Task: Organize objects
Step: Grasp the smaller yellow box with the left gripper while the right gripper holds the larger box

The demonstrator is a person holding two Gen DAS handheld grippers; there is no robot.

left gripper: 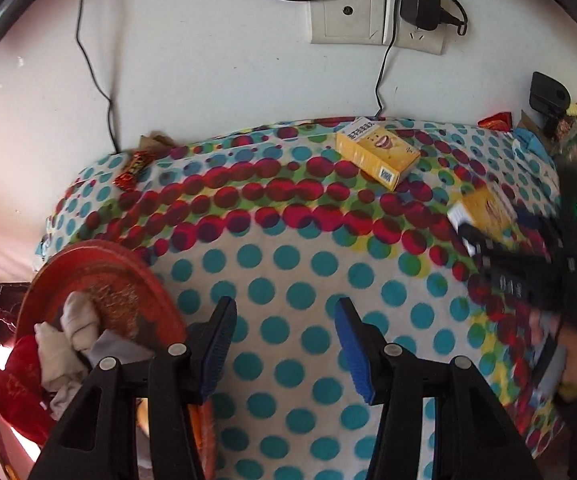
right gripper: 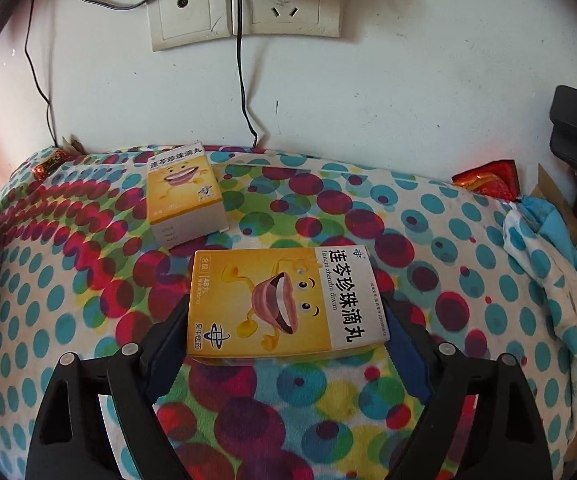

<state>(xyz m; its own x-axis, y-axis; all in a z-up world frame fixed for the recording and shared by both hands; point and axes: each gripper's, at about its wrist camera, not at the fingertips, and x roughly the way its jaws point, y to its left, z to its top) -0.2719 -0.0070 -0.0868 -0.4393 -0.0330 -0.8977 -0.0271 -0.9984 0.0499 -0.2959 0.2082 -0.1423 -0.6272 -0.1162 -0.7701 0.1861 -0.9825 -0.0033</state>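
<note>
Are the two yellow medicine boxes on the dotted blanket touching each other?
Apart. The right wrist view shows a strip of dotted blanket between the far yellow box, near the wall, and the near yellow box, which sits between the right tongs.

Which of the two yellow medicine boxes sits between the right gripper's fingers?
The nearer yellow box, its cartoon face turned sideways; the other box lies farther back near the wall.

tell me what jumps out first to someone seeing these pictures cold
The loud polka-dot blanket fills both views. On it, a yellow medicine box with a grinning cartoon mouth sits between the right gripper's fingers, and a second matching box lies further back near the wall. At the blanket's left edge, beside the open, empty left gripper, a red round tray holds crumpled cloth.
</note>
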